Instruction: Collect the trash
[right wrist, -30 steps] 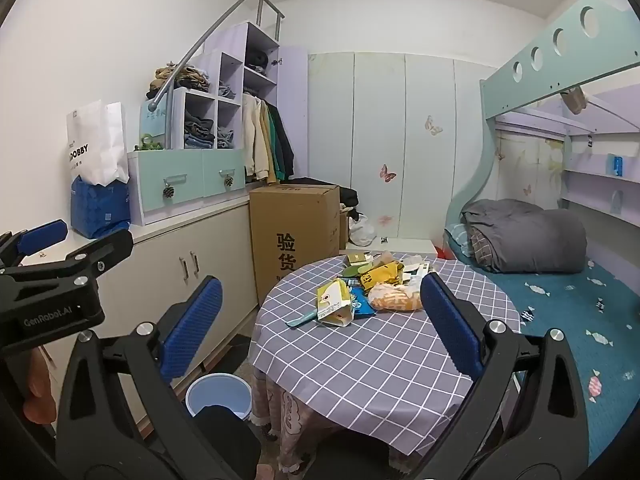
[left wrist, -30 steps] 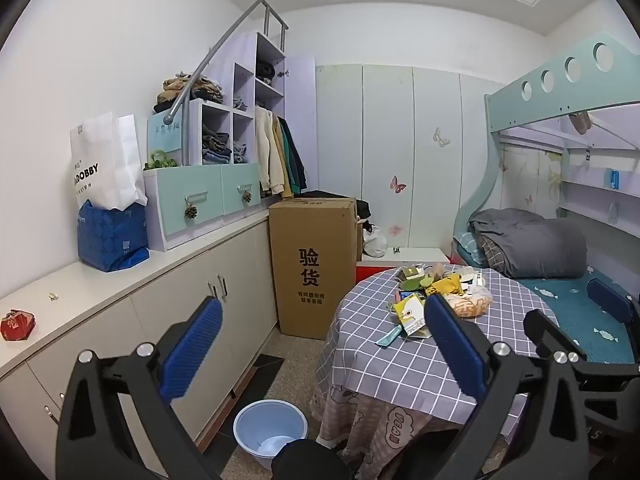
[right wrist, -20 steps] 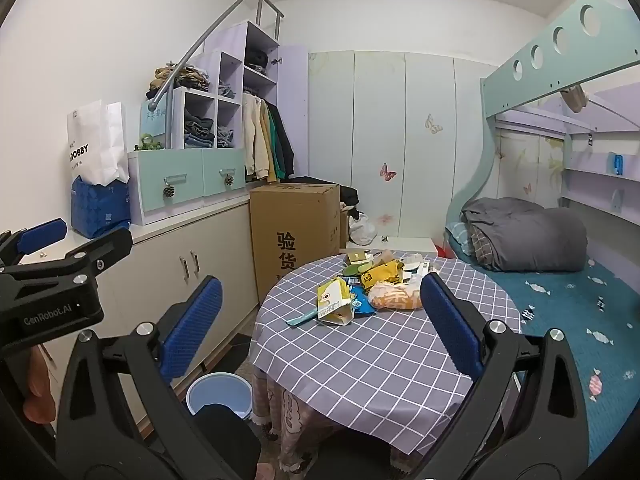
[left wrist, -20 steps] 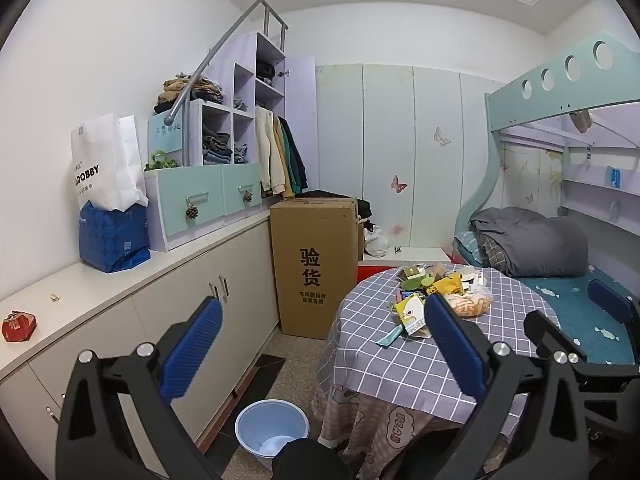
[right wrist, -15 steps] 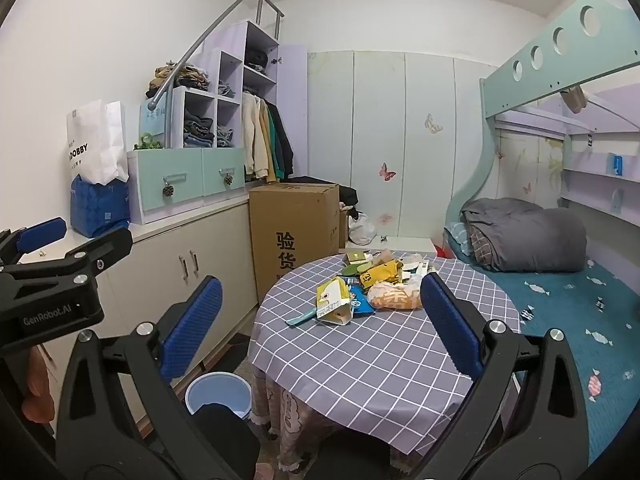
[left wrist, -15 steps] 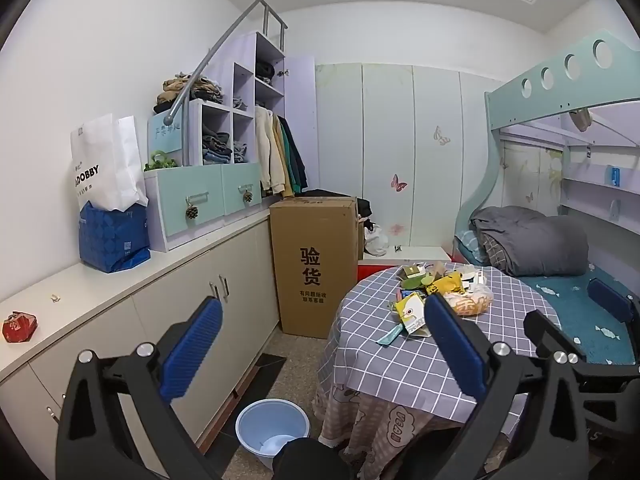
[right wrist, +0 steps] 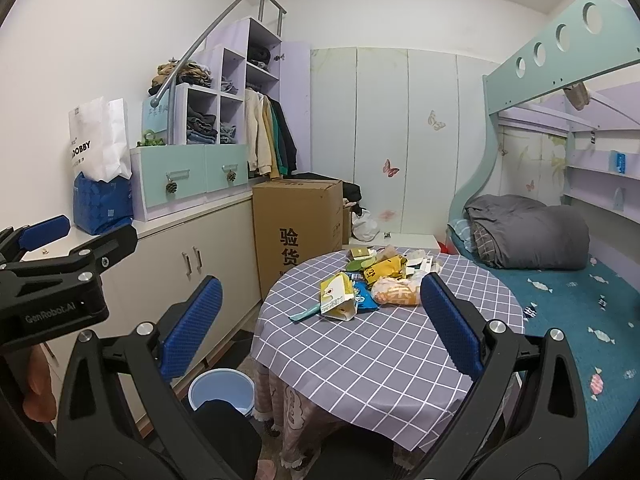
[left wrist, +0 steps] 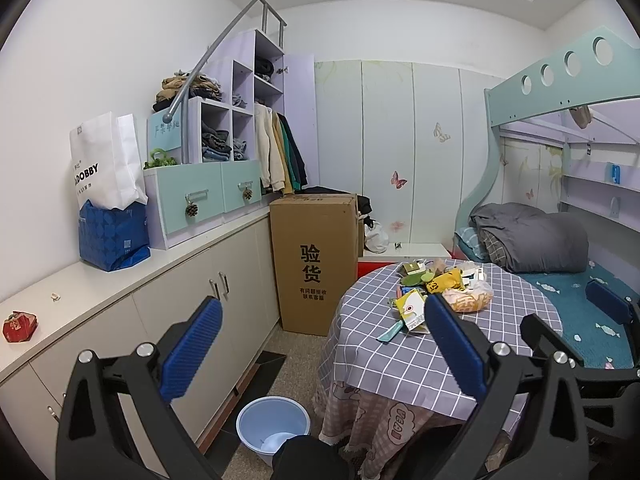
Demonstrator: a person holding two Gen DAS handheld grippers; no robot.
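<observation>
Crinkly wrappers (right wrist: 362, 280) piled at bench (right wrist: 360, 352) far edge: light, soft, slippery; pinch a flap. Both tongs (left wrist: 320, 352) (right wrist: 316, 320) gape empty. Bin (right wrist: 221, 394) below.

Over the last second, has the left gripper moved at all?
Barely. In the left wrist view the cardboard box and table sit almost where they did, drifting only a touch right, so the left gripper is nearly still.

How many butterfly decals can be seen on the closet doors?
3. A pale butterfly sits high on the doors, a pink-and-dark one lower to its left, and a faint pink one near the bottom. The cardboard box may hide others.
</observation>
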